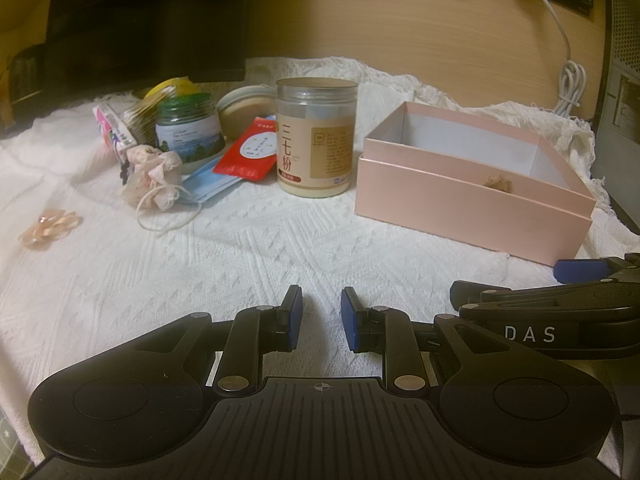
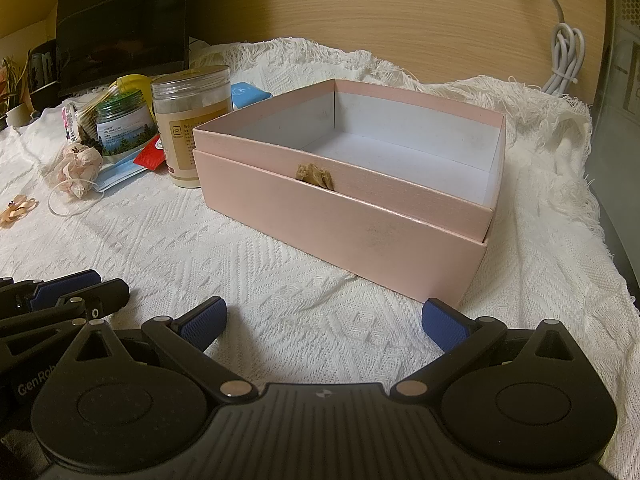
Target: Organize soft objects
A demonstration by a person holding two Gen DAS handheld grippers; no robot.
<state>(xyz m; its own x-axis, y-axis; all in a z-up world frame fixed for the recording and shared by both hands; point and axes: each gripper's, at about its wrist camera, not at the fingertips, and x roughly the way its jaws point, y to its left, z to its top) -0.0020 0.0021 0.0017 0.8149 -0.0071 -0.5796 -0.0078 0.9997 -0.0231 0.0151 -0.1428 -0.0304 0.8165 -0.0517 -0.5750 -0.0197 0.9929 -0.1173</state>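
Note:
An open pink box sits on the white cloth at the right; its white inside shows nothing in it. A crumpled pink-white scrunchie lies on a blue face mask at the left. A peach ribbon bow lies farther left. My left gripper hovers low over bare cloth, jaws a small gap apart, empty. My right gripper is wide open and empty, just in front of the box.
Two jars, a red packet, a round lidded tin, cotton swabs and a tissue pack crowd the back left. A dark monitor stands behind. A white cable hangs at the back right.

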